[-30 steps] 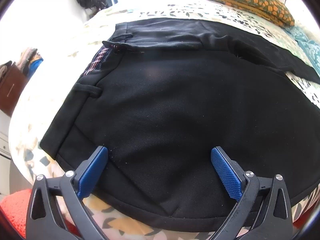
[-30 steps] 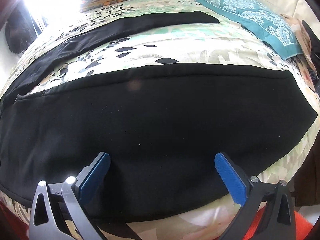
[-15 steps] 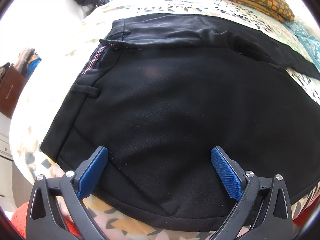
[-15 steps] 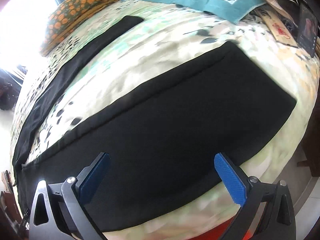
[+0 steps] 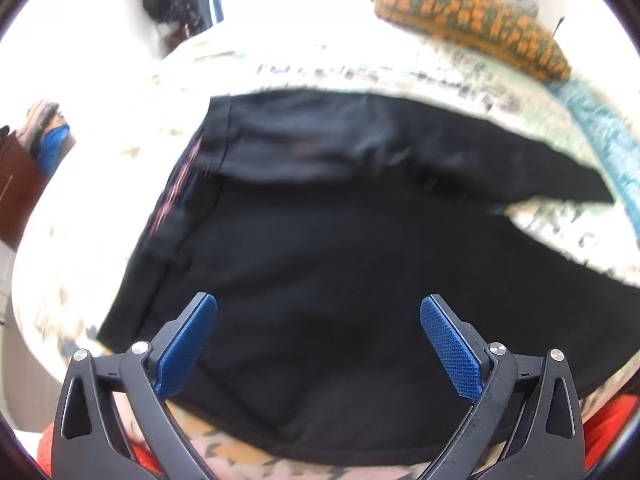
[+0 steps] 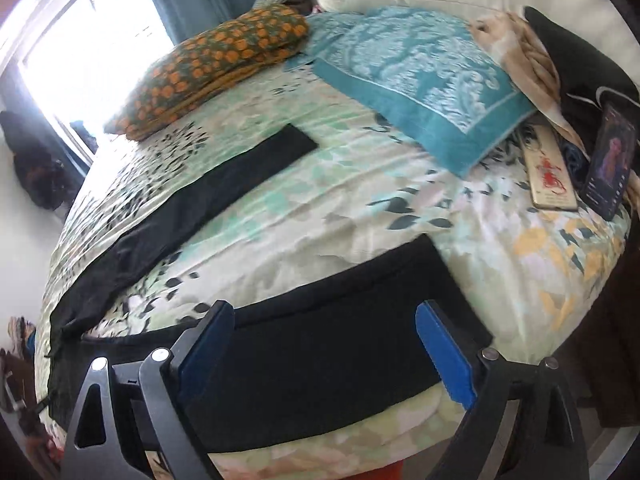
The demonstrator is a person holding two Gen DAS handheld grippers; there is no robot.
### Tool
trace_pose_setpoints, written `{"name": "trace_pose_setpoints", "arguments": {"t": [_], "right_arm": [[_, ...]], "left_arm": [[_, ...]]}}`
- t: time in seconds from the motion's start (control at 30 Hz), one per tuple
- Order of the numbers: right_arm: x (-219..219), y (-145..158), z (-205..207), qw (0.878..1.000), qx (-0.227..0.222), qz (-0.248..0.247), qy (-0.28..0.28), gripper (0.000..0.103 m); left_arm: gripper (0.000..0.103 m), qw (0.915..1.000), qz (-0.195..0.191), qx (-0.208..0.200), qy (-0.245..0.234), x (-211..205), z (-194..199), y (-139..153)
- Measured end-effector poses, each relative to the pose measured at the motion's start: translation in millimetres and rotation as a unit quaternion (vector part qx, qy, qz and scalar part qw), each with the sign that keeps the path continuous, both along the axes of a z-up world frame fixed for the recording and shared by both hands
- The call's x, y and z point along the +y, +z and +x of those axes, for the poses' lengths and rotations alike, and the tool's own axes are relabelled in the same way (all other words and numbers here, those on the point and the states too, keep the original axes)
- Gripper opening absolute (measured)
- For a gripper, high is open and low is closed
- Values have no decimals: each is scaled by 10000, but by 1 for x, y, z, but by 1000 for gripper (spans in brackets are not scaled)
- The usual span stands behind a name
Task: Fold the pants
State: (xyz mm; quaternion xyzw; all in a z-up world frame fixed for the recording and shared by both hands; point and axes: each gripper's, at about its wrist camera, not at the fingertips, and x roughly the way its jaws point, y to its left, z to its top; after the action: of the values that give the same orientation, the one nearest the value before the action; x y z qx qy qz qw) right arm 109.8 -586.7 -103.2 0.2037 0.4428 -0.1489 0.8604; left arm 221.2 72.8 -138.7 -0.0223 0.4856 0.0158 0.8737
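Note:
Black pants [image 5: 320,264] lie spread flat on a floral bedsheet [image 6: 320,216], legs apart in a V. In the left wrist view I see the waistband end at the left, with a striped inner band. My left gripper [image 5: 318,320] is open and empty above the near seat area. In the right wrist view the near leg [image 6: 320,344] runs across the front, its hem at the right; the far leg [image 6: 224,184] stretches away. My right gripper [image 6: 324,332] is open and empty above the near leg, close to its hem.
An orange-patterned pillow [image 6: 216,68] and a teal patterned pillow [image 6: 420,76] lie at the bed's far side. Two phones [image 6: 552,176] and bunched cloth sit at the right edge. A window is at the far left; the bed's front edge lies just below both grippers.
Both grippers have pulled back and risen, so more of the bed shows. The right gripper has swung right toward the near leg's hem. Both stay open.

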Motion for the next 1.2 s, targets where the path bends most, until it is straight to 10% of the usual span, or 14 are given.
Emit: {"name": "trace_pose_setpoints", "arguments": {"t": [0.37,0.63,1.0,1.2], "right_arm": [[163,-11,110,9855,276,17,1675,97],[76,-17,221,9827,514,-691,1638,97],[-83,-71,382,9900,1224,-366,603,96],[-92,-111,426,9870,1403,-461,633,70]], "left_arm": [[102,9999,-106,-25,-104,-28,99,-8],[103,9990,330,267,-172,-33,169,-93],[102,9986,354,-366,-136,-34,156,-97],[102,9980,409,-457,-130,-34,156,-98]]}}
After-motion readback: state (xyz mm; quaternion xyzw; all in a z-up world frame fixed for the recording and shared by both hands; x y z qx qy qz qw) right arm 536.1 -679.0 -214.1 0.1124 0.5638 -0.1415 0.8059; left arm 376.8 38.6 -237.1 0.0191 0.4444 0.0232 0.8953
